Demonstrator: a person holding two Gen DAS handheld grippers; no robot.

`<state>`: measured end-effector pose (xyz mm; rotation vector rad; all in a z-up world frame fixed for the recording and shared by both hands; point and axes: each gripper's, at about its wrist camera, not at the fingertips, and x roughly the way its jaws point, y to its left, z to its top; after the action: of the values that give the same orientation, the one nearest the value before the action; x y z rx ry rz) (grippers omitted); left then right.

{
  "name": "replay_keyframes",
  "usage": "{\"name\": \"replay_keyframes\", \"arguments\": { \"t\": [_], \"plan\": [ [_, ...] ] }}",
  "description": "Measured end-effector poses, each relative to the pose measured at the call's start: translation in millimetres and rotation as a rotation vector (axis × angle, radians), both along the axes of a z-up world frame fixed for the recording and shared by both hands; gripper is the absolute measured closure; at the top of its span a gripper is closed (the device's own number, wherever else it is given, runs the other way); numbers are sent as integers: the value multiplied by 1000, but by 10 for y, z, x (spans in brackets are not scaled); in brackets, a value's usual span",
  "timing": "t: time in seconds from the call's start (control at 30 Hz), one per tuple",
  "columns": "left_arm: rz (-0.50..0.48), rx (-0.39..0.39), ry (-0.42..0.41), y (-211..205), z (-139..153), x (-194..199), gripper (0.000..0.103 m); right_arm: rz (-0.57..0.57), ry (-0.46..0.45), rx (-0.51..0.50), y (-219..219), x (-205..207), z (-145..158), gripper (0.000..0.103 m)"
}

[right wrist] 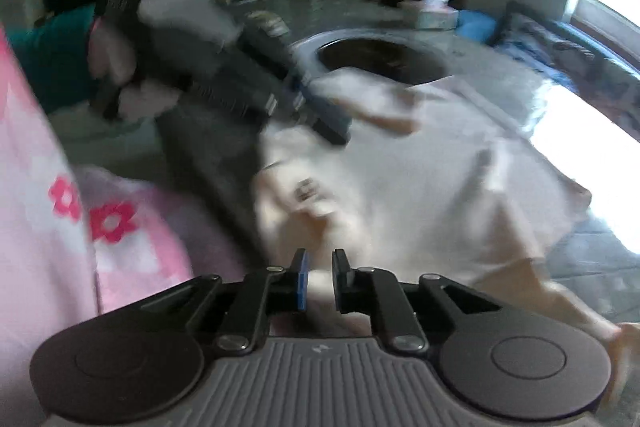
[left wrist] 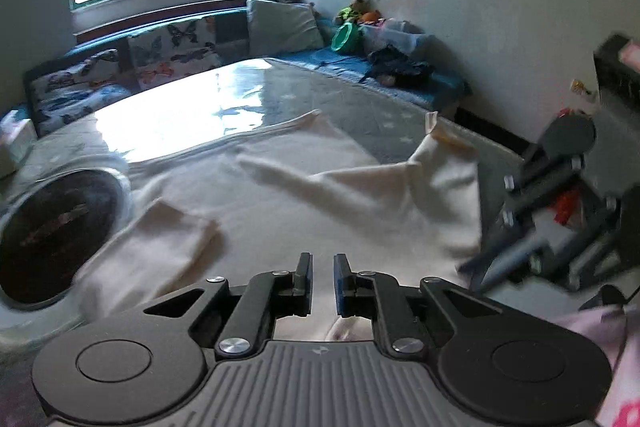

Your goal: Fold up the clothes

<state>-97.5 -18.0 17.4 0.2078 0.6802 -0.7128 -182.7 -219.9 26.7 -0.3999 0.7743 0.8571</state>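
Risk is slack: our left gripper [left wrist: 321, 279] and right gripper [right wrist: 320, 277], barely parted, pinch nothing (cloth [left wrist: 280, 195] lies loose), so folds may skew.

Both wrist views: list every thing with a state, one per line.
White garment: spread on the table, partly folded, wrinkled.
Left tool: narrow gap between the pads, nothing in it.
Right tool: narrow gap between the pads, empty, above the garment.
Round recess: uncovered, dark inside.
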Motion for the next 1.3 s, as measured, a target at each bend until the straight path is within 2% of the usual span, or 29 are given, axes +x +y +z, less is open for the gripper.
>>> {"name": "replay_keyframes", "arguments": {
  "t": [0.07, 0.23, 0.37, 0.43, 0.57, 0.83, 0.87, 0.93, 1.17, 1.3],
  "plan": [
    [-30, -13, 18, -133, -60, 64, 90, -76, -29, 5, -135, 139, 125, 92],
    [-135, -18, 71, -478, -247, 121, 90, -298, -97, -21, -444, 671, 196, 85],
    [-203, -18, 115, -623, -334, 94, 90, -423, -84, -20, -608, 1159, 88, 83],
    [-230, -17, 129, -665, -369, 77, 90, -470, -66, -21, -672, 1394, 6, 77],
    [-260, -23, 158, -693, -434, 87, 90, -536, -34, -14, -741, 1808, -191, 77],
    [-278, -55, 197, -657, -448, 148, 90, -626, 35, 1, -749, 2418, -475, 78],
    [-279, -58, 200, -654, -449, 153, 90, -636, 42, 2, -745, 2461, -497, 80],
    [-283, -64, 207, -644, -447, 160, 90, -638, 18, -12, -731, 2516, -505, 97],
    [-281, -86, 217, -614, -422, 216, 89, -641, -44, -61, -635, 2727, -552, 98],
    [-227, -78, 174, -532, -355, 280, 88, -628, -64, -64, -618, 2710, -494, 90]
  ]
}}
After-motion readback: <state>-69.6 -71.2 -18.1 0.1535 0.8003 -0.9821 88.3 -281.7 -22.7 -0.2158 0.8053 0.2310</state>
